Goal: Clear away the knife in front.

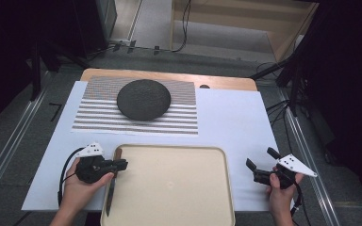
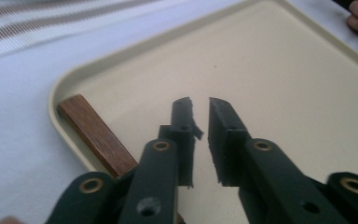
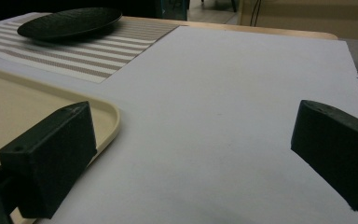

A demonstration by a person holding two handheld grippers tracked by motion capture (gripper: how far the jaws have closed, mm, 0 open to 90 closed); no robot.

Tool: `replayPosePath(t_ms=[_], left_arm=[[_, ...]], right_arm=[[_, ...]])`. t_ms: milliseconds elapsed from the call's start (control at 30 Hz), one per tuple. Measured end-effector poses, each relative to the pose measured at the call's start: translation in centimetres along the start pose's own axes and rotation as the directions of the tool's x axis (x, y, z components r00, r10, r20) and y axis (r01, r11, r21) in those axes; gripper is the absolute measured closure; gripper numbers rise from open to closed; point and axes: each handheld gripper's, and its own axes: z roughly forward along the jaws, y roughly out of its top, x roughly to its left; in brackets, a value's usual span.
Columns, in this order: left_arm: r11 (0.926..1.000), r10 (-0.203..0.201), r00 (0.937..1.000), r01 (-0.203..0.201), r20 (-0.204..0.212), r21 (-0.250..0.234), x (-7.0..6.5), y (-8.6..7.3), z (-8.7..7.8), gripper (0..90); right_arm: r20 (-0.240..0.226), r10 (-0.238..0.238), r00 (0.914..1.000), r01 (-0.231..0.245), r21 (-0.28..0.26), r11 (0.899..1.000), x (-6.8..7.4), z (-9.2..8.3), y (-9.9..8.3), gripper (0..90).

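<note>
Lab recording rig, not a home. The bench (image 1: 245, 117) is covered with a white sheet, dark curtains close off both sides of the frame, metal floor rails (image 1: 9, 146) run along lower left and right, and loose cables (image 1: 185, 28) trail over bare concrete at top centre. Staged place setting: striped placemat (image 1: 94, 113), black plate (image 1: 143, 99), beige tray (image 1: 169, 188).

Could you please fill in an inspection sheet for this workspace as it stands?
Surface: wooden table under a white sheet.
Job's things: wooden-handled knife lying along the left rim of the beige plastic tray.
Clutter: round black plate on a striped placemat.
Grippers: left gripper over the tray beside the knife, jaws slightly apart, nothing between them; right gripper wide open over the sheet, right of the tray.
Cables: black cable trailing from the left gripper; others on the floor.
Surroundings: grey floor, metal rails, dark stands.
</note>
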Motion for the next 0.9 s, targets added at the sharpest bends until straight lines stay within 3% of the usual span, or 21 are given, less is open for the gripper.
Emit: replayPosePath(t_ms=[200, 433, 533, 767, 900], left_arm=[[0.9966, 0.026, 0.9976, -0.031, -0.064, -0.076, -0.2, 0.2, -0.8, 55.3], [0.9916, 0.043, 0.9932, -0.056, -0.109, -0.116, -0.3, 0.3, -1.3, 35.6], [0.9911, 0.039, 0.9911, -0.055, -0.127, -0.121, -0.3, 0.4, -1.3, 19.6], [0.9855, 0.042, 0.9881, -0.065, -0.148, -0.157, -0.2, 0.3, -1.9, 1.0], [0.9791, 0.038, 0.9857, -0.069, -0.164, -0.191, 0.2, 0.1, -2.4, 0.0]], right_arm=[[0.000, -0.004, 1.0000, 0.004, 0.000, 1.000, 0.0, 0.0, 0.0, 0.0], [-0.005, -0.002, 1.0000, 0.002, -0.002, 1.000, 0.0, 0.0, 0.0, 0.0], [-0.008, 0.001, 1.0000, -0.001, -0.004, 1.000, -0.1, 0.0, 0.0, 0.0], [-0.012, 0.002, 0.9999, -0.002, -0.004, 1.000, -0.1, 0.0, 0.0, 0.0], [-0.012, 0.000, 0.9999, 0.000, -0.004, 1.000, -0.1, 0.0, 0.0, 0.0]])
